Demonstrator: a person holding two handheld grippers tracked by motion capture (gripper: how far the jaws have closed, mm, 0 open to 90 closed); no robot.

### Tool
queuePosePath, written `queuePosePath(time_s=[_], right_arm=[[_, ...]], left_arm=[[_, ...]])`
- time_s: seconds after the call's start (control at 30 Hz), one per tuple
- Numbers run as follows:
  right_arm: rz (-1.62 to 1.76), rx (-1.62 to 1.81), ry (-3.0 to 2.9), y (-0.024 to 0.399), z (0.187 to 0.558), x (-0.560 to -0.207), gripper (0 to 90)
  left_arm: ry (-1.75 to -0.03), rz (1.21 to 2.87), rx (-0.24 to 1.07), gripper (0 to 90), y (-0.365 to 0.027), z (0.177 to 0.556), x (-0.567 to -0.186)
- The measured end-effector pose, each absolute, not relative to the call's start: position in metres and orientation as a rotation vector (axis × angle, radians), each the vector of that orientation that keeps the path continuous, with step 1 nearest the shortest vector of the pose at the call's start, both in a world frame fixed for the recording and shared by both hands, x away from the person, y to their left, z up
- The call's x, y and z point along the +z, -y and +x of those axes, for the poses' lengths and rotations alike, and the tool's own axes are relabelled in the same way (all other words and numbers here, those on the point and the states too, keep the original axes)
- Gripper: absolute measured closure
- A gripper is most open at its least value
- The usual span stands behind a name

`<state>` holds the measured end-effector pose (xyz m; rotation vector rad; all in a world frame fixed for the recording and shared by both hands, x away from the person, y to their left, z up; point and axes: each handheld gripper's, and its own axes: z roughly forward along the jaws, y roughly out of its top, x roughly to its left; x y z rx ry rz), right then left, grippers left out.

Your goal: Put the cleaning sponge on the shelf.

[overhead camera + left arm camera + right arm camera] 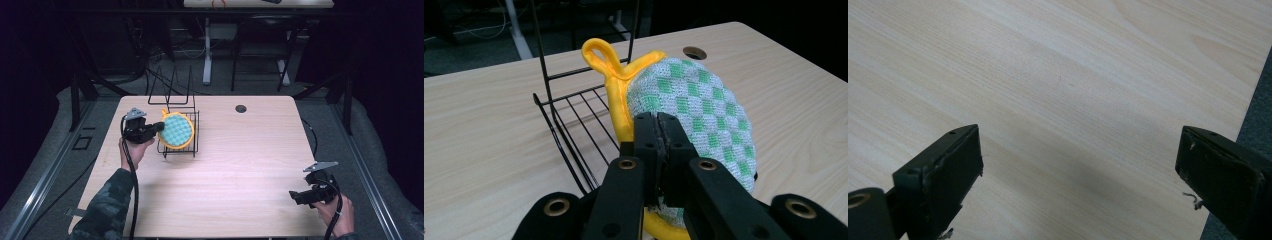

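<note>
A round pot holder (176, 130) with a green-and-white check face, yellow rim and yellow loop stands on edge in a black wire rack (181, 145) at the table's back left. My left gripper (156, 128) is shut on the pot holder's near rim. In the left gripper view the jaws pinch the yellow edge of the pot holder (694, 105) over the wire rack (574, 130), with the left gripper (659, 125) closed tight. My right gripper (294, 196) rests near the front right corner, open; in the right gripper view the right gripper (1080, 160) has only bare wood between its fingers.
The wooden table (235, 165) has a round cable hole (241, 108) near its back edge. Tall rack wires (172, 87) rise behind the basket. The table's right edge (1248, 115) lies close beside the right gripper. Desk legs and cables stand beyond the table.
</note>
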<state>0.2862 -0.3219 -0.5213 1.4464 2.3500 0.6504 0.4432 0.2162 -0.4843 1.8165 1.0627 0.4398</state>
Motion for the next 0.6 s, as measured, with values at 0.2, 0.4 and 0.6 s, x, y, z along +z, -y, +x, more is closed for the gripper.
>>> queuePosePath(time_s=[0.2, 0.4, 0.6], right_arm=[[1.452, 0.646, -2.351, 0.322, 0.286, -0.521, 4.2], [1.451, 0.654, -2.348, 0.322, 0.286, -0.521, 4.2], [1.451, 0.649, -2.353, 0.322, 0.286, -0.521, 4.3]], left_arm=[[-1.061, 1.826, 0.442, 88.6, -0.214, 0.449, -0.489], [-1.076, 1.833, 0.432, 88.6, -0.214, 0.454, -0.491], [-1.083, 1.844, 0.422, 88.6, -0.212, 0.46, -0.496]])
